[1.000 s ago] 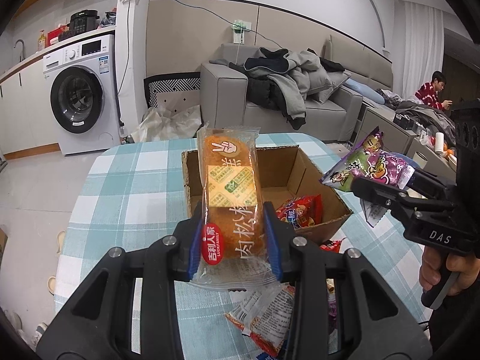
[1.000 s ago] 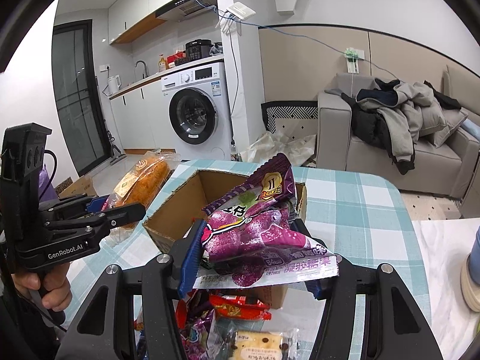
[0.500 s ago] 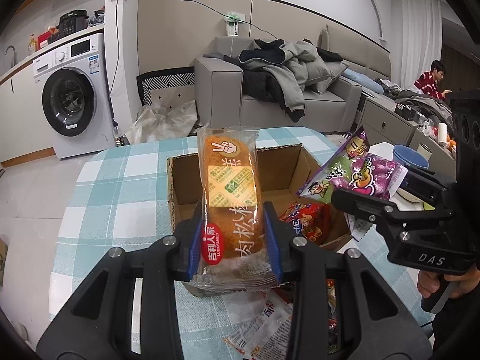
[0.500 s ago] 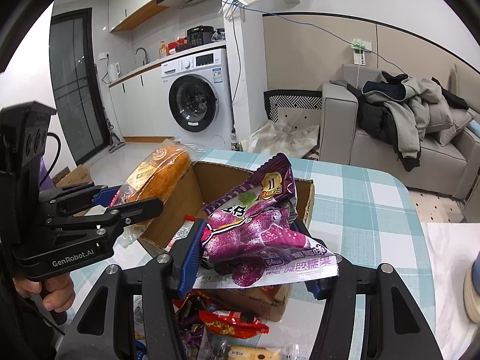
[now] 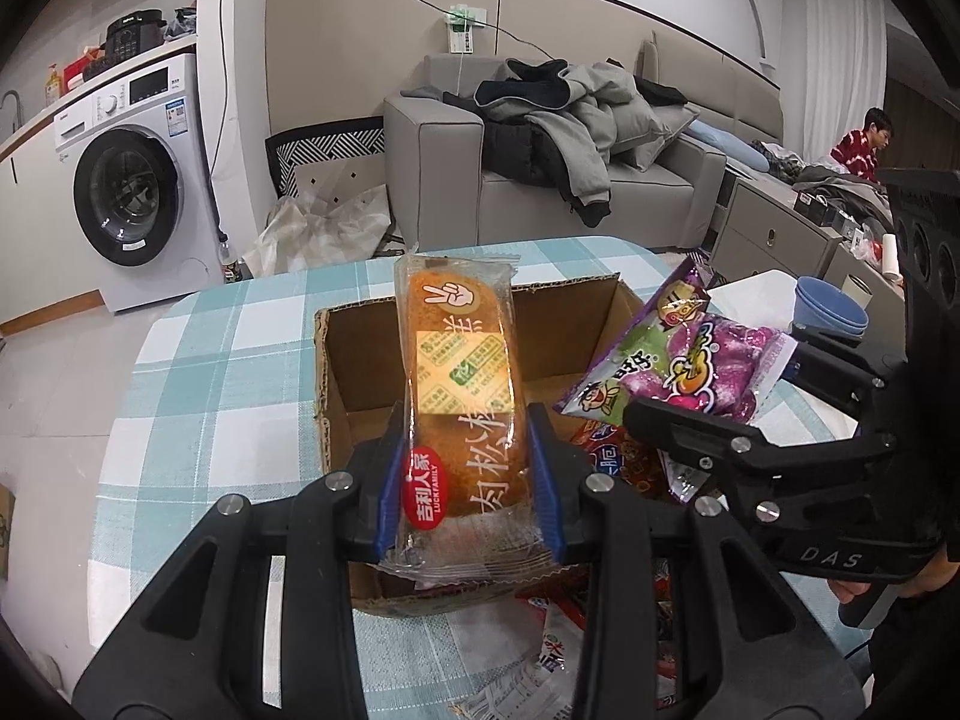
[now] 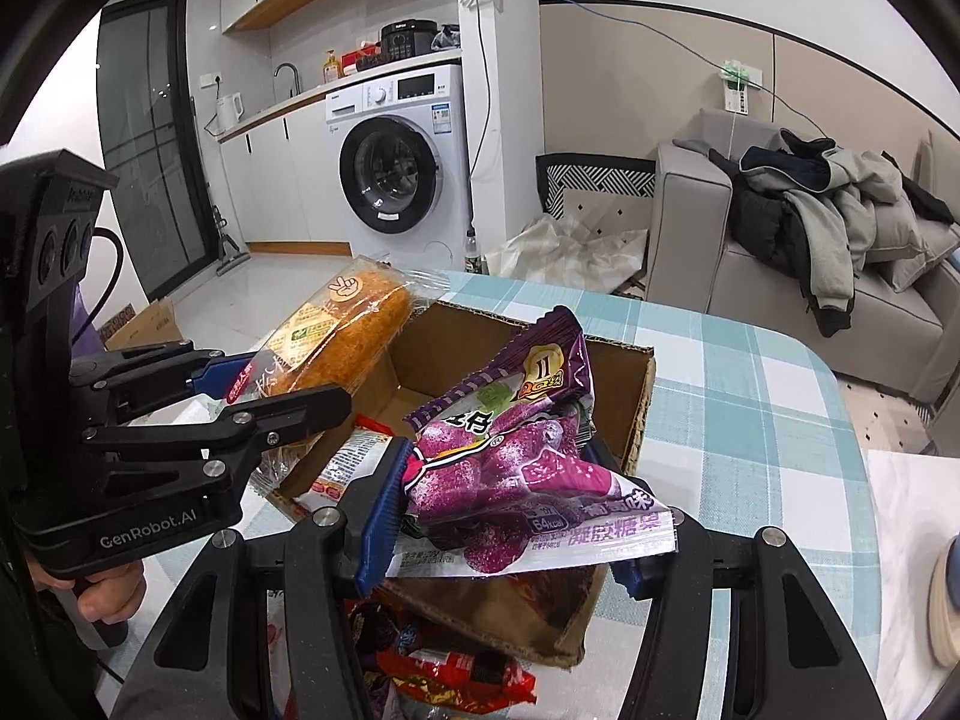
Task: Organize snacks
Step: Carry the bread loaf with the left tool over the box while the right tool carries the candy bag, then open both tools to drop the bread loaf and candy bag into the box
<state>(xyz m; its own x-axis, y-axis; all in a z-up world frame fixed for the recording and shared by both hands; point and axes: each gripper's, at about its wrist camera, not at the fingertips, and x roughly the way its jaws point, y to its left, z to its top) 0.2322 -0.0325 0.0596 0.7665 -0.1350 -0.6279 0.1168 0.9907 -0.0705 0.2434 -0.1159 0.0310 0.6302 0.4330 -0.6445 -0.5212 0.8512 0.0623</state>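
From where I sit at the controls, I read this as the middle of the job. At about nine o'clock of the scene my left tool [image 5: 468, 468] is clenched on the orange bread pack [image 5: 462, 384], blue pads pressing its lower half on both sides, the pack standing upright in the jaws and poised over the left part of the cardboard box [image 5: 336, 396]. At twelve o'clock sits the box itself, open-topped on the checked worktop [image 5: 198, 372]; inside it, toward three o'clock of its floor, I can make out at least one red wrapped snack [image 5: 606, 450], so some sorting looks done already. Moving to three o'clock, my right tool [image 6: 510, 516] is gripping the purple candy bag [image 6: 516, 450] by its lower end, the bag tilted up and hanging over the box's right part, not yet let go. Neither pack touches the box floor as far as I can tell. At six o'clock, on the worktop in front of the box and under both tools, a loose heap of wrapped snacks [image 6: 456, 672] waits, red and purple among them. So I judge two drops are pending and several more pick-ups remain; how full the box is overall I cannot tell, since the held packs hide much of its inside.
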